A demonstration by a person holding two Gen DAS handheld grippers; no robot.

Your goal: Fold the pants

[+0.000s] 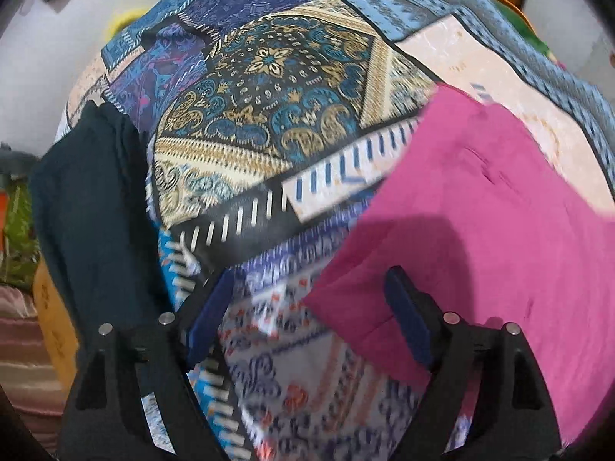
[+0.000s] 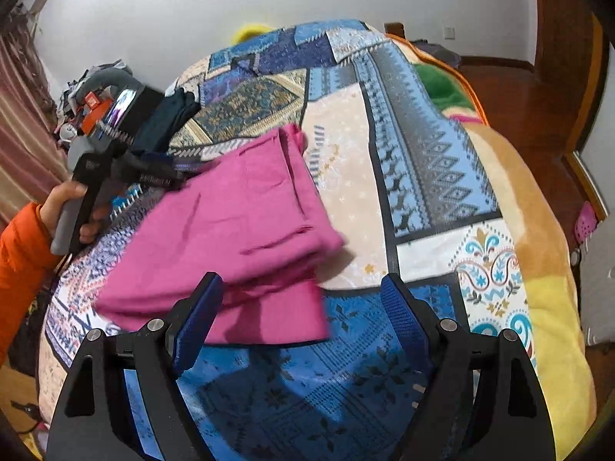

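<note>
Folded pink pants [image 2: 230,238] lie on the patchwork bedspread [image 2: 415,176], the right tool [image 2: 303,319] gaping above their near edge.

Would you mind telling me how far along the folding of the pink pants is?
Mostly done, it seems: the pink pants lie in stacked layers on the patterned bedspread. Nothing is in hand: the left gripper and right gripper have open, empty jaws. A final fold or tidying may remain.

Even indoor light is filling both views; my fingers [image 1: 215,307] are casting soft shadows on the pink pants [image 1: 480,211]. Motion blur is smearing the bedspread [image 1: 292,365]; fisheye edges are bending and darkening.
</note>
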